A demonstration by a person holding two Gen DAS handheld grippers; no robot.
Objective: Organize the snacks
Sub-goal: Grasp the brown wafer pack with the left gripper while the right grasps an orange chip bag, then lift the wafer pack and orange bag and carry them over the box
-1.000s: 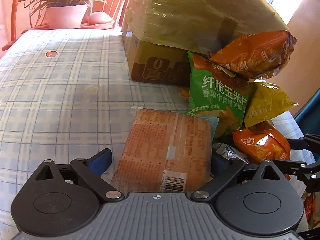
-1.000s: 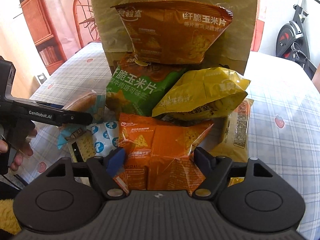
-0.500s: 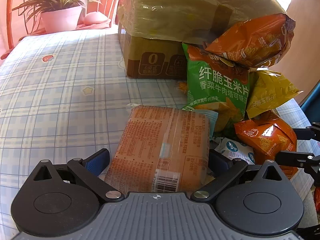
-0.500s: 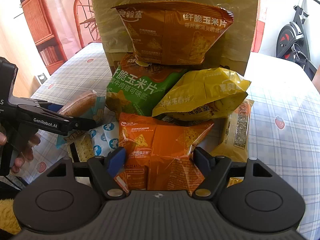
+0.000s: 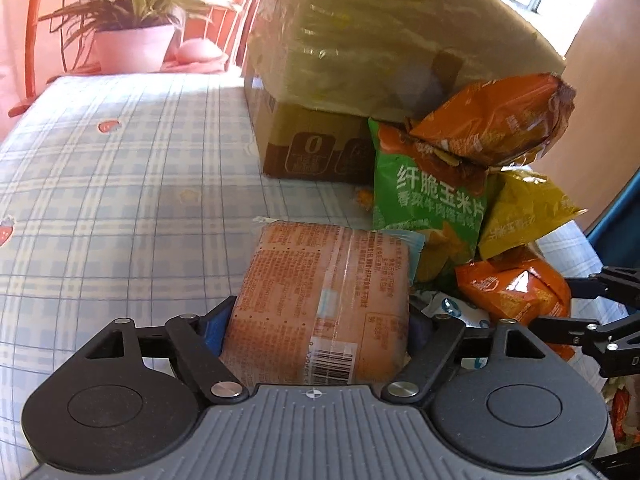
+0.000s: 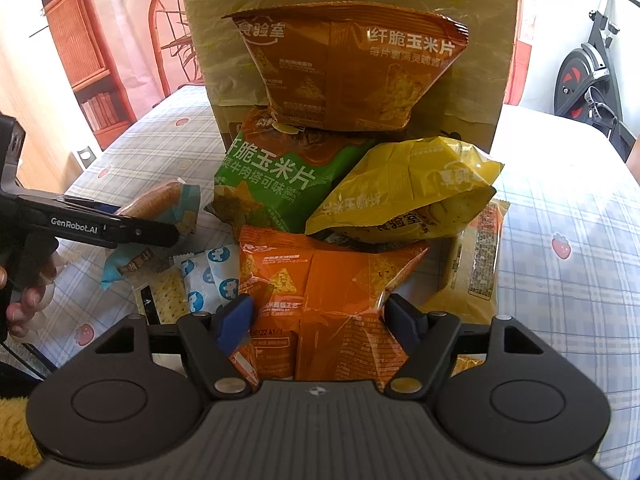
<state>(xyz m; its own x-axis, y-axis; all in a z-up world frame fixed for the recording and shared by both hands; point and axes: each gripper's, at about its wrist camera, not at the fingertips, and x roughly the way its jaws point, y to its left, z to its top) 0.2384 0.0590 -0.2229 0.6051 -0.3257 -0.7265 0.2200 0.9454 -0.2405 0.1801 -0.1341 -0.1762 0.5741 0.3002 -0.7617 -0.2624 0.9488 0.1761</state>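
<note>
- The left gripper (image 5: 316, 322) sat around a flat orange biscuit packet (image 5: 324, 300) lying on the checked tablecloth (image 5: 120, 184). Its jaws had just been closing, and the blue pads now met the packet's two long sides, so it looked clenched on the packet.
- The packet lay straight ahead of that gripper, its long axis running away along the fingers, barcode end nearest the camera. A lift or a straight pull back seemed to be all the grasp called for.
- The packet was rectangular, wrapped in clear glossy film with dense small print and a pale seam down the middle. It looked firm and likely to hold its shape.
- The right gripper (image 6: 316, 318) straddled the near end of an orange chip bag (image 6: 332, 300) at the foot of the snack pile. Its pads touched the bag's creased sides, apparently grasping it lightly.
- That bag was puffy and crinkled, likely to give under pressure.
- Behind it, a green chip bag (image 6: 276, 188), a yellow bag (image 6: 408, 200) and a dark orange bag (image 6: 344, 72) leaned on a cardboard box (image 6: 480, 20). Pulling the bottom bag could topple them.
- The left gripper was nearer the biscuit packet; the right was nearer the pile.
</note>
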